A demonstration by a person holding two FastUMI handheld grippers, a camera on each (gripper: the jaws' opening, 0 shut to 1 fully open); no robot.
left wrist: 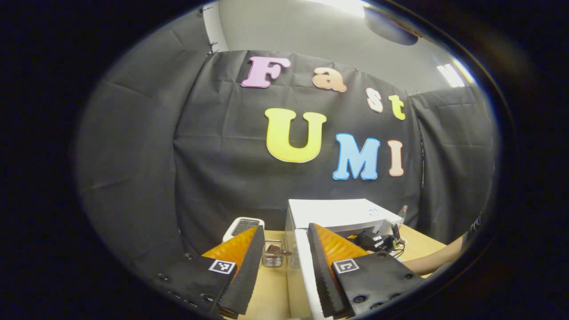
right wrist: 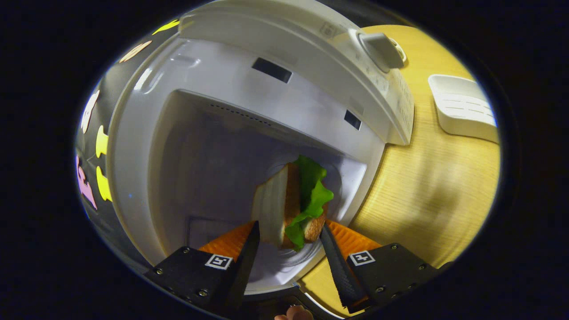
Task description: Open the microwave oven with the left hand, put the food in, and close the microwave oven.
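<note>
Right gripper (right wrist: pixel 288 242) clamped on sandwich (right wrist: pixel 291 202), hanging inside open microwave (right wrist: pixel 133 146) cavity above glass turntable. Left gripper (left wrist: pixel 284 258) spread, straddling door edge (left wrist: pixel 304 266), maybe touching. Risk: release from tilt, sandwich topples, lettuce spills. Wooden table (right wrist: pixel 426 186), white tray (right wrist: pixel 464 113) far right, black-draped booth.

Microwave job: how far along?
Done: the microwave stands open; the left gripper has the door edge between its fingers. In hand: the right gripper holds the sandwich inside the cavity, over the turntable. Left: release, withdraw, close the door.
</note>
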